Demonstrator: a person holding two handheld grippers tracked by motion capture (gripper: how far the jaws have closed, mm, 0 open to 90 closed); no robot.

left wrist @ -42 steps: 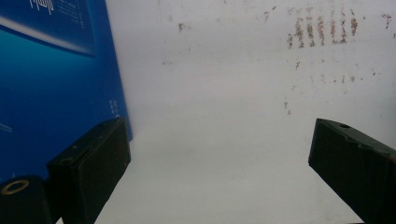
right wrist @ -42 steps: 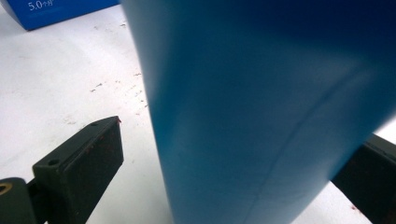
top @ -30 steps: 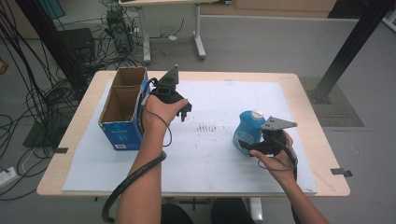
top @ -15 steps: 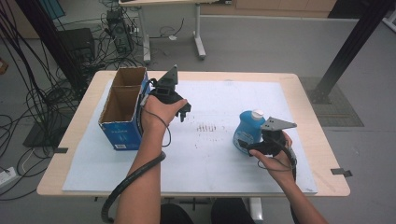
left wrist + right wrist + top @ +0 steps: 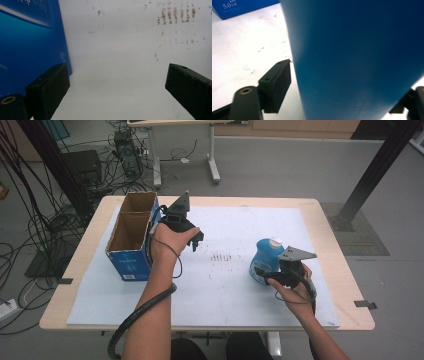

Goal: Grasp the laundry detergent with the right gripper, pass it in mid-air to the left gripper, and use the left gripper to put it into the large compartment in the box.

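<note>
— Right gripper?
— Just been closing around the blue bottle, one pad at its side; contact not clear.
— Bottle's place?
— Upright on the counter, well apart from the box, to its right.
— Left gripper?
— Spread wide, nothing between, just beside the box.

Middle of mat: open, free passage.
Left edge: box blocks.
Right: bottle stands in the way.

White sheet on wooden table
</note>
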